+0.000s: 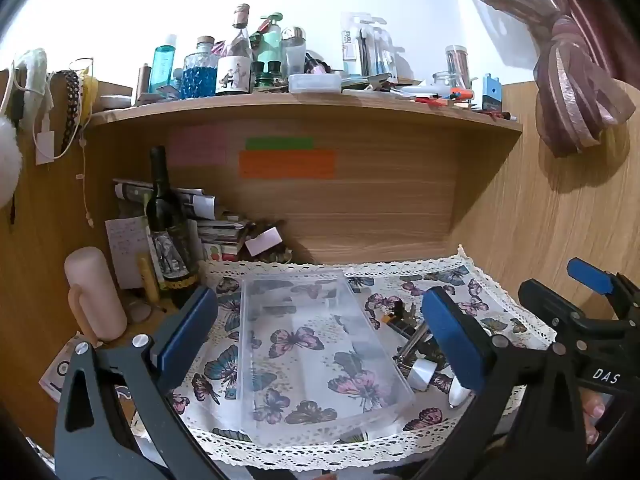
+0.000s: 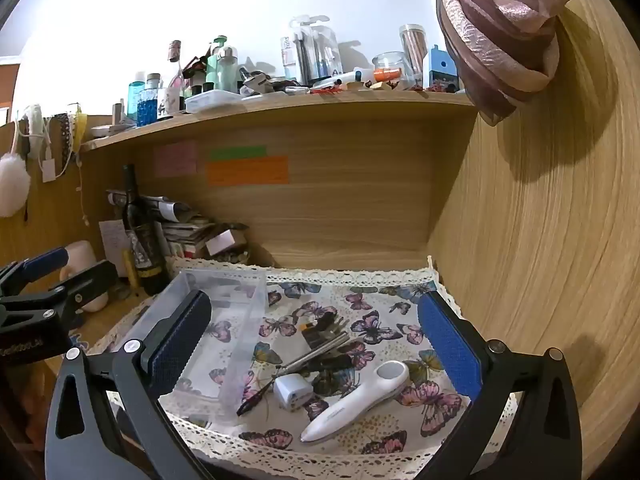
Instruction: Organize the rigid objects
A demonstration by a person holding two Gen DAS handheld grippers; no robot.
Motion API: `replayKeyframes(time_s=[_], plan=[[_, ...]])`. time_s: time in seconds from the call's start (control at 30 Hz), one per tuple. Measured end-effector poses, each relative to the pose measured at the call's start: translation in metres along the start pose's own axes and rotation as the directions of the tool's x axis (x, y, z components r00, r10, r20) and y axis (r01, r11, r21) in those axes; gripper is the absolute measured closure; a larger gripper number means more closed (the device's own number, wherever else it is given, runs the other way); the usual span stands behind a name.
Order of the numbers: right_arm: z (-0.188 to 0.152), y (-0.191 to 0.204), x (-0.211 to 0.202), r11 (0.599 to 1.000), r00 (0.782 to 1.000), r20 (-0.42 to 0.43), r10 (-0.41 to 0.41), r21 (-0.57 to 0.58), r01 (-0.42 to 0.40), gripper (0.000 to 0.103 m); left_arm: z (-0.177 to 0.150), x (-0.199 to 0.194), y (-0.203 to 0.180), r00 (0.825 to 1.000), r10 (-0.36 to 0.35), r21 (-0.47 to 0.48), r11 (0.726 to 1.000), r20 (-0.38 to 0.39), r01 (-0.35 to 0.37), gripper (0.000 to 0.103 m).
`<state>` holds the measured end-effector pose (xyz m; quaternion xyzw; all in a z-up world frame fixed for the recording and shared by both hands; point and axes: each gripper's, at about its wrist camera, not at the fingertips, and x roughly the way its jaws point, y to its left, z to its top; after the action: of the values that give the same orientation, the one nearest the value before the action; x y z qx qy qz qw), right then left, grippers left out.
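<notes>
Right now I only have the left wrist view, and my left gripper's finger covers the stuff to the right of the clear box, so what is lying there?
Observer: A white wand-shaped device with a round window at its far end lies nearest the cloth's front edge.
Operator: Anything beside it?
Observer: A small white cube charger sits just to its left, close to the clear plastic box.
Operator: And behind those?
Observer: Metal rods lie slanted, with black-handled scissors crossing under them.
Operator: Is the right gripper holding anything?
Observer: No. The right gripper is open, with these things loose on the butterfly cloth ahead of it.
</notes>
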<state>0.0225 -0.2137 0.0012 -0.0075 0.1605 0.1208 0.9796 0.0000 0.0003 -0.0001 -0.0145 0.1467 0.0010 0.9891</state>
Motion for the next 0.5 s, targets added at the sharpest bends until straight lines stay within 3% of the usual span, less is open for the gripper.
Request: replayKeyframes(time_s=[0.5], plan=[[0.003,0.002,0.002,1.000,1.000,0.003,-0.001,-0.006,0.001,0.000,-0.010,0.009,-0.011,1.000,0.008,0.001,1.000,-0.010,-0.008,0.000]])
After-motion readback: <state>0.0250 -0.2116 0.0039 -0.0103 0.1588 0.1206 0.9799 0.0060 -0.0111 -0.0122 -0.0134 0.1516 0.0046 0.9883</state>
